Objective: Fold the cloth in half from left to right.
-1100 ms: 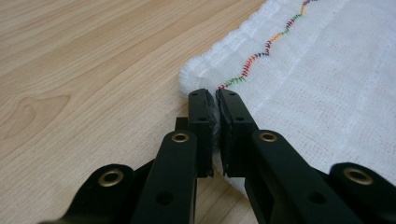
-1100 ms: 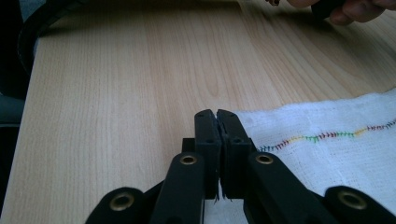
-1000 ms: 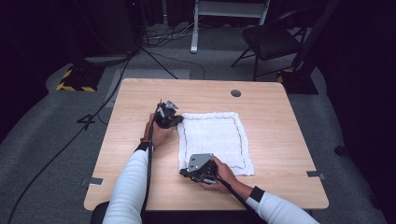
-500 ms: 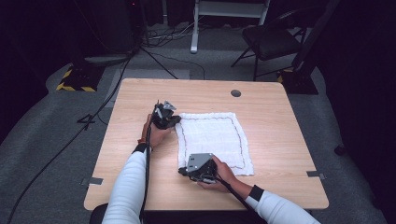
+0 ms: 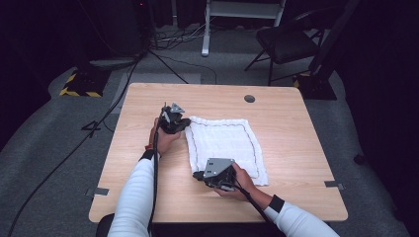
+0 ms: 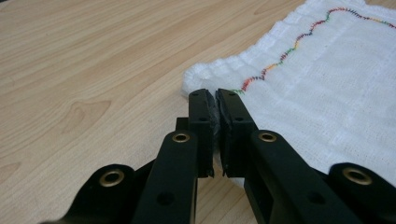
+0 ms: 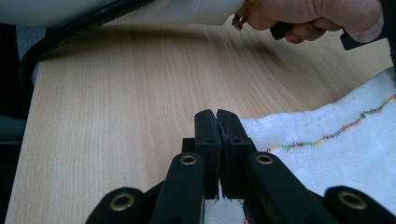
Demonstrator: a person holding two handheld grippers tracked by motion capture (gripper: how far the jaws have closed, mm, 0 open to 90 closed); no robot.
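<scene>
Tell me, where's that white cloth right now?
In the high view, the white cloth lies flat mid-table, the left gripper at its far-left corner, the right gripper at its near-left corner.

The high view looks forward and down over the whole counter (image 5: 296,123). Each claw-mounted camera sits low and close, facing along its jaws at a corner of the white cloth (image 5: 225,143), shared by all views.

Both forearms reach forward from the near edge. The left gripper (image 5: 173,118), held farther out, has its 2 jaws pinched together on the cloth (image 5: 225,143). The right gripper (image 5: 217,174), nearer, is likewise clamped on it.
</scene>
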